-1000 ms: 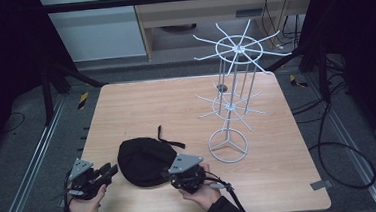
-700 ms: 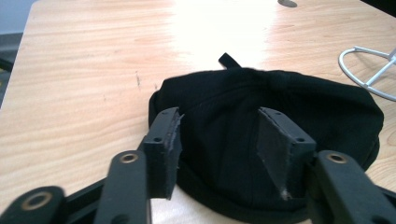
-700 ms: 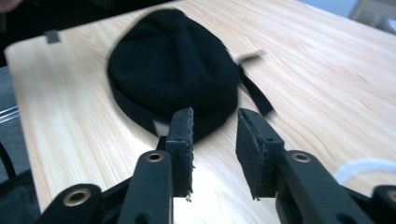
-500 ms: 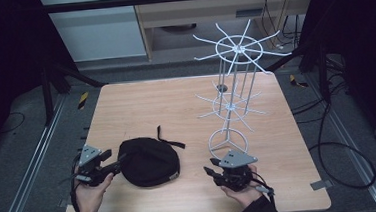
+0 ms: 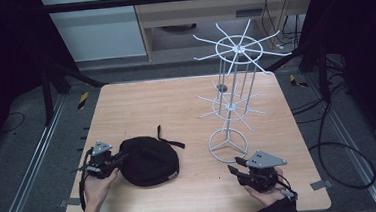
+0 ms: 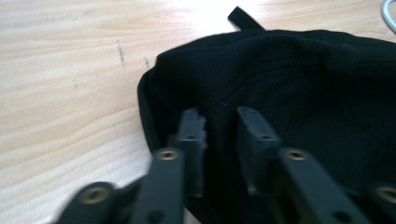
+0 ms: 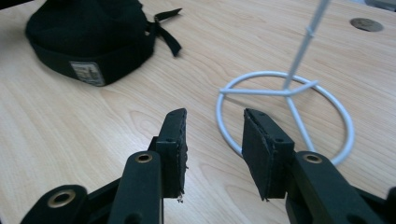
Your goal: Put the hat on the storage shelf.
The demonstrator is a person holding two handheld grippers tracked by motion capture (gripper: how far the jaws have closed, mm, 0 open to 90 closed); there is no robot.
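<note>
A black cap [image 5: 148,160] lies crown up near the table's front left, its strap [image 5: 171,140] trailing toward the back. My left gripper [image 5: 115,160] is at the cap's left rim. In the left gripper view the cap [image 6: 289,93] lies under the jaws, which have just been closing and now pinch the fabric between them [image 6: 222,126]. My right gripper [image 5: 234,169] sits near the front right, beside the base ring of the white wire stand [image 5: 228,146]. Its jaws [image 7: 215,140] have just been opening and hold nothing. They point at the ring [image 7: 285,91], with the cap [image 7: 88,32] farther off.
The stand's tall post carries two tiers of spokes [image 5: 239,48] over the table's right half. A round grommet [image 5: 222,88] sits in the wooden tabletop [image 5: 141,109] behind it. Metal rails run along both table sides, and cables lie on the floor at the right.
My right gripper left the cap's right side, moved right to the stand's base and opened. My left gripper moved right onto the cap's left rim and closed on it.
</note>
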